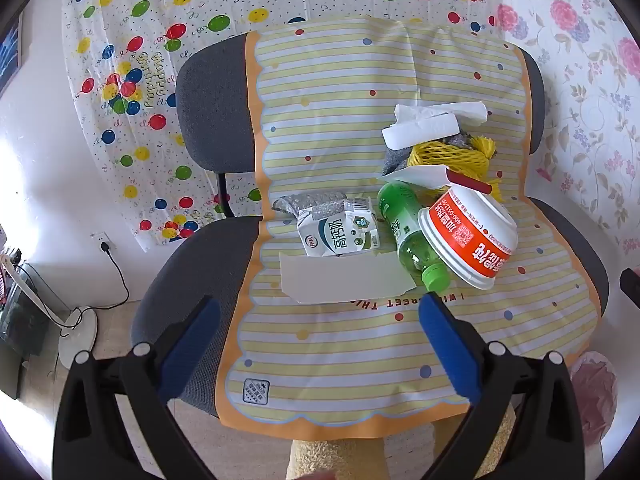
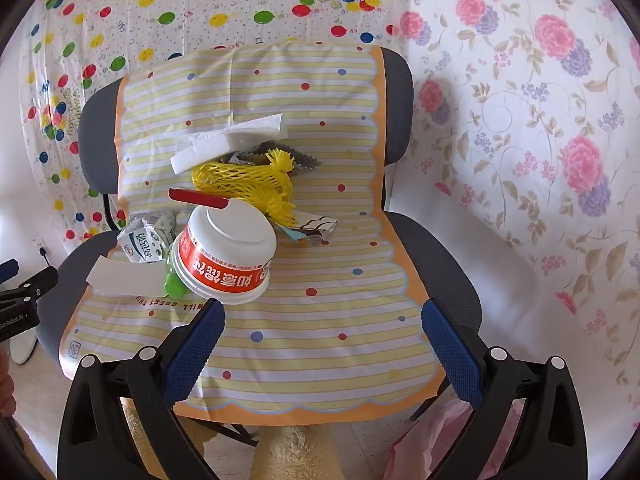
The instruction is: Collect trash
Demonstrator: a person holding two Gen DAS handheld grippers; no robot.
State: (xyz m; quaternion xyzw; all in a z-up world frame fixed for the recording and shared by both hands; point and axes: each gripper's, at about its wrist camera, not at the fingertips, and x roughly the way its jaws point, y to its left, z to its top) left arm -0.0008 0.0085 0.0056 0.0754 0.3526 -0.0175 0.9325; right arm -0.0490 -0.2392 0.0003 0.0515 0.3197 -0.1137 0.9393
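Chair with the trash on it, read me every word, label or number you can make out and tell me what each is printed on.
"高钙奶": milk carton.
"400-0512-…", partly legible: red band of the upside-down instant noodle bowl; its large lettering reads inverted, unclear.
"I WILL GREET THI…", upside down, partly covered: striped cover on the chair.
"Happy Birthday": balloon sheet on the wall.
Green bottle label: too blurred.

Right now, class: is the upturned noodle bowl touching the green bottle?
Touching. In the left wrist view the noodle bowl leans directly against the green bottle, its rim overlapping the bottle's body with no gap showing.
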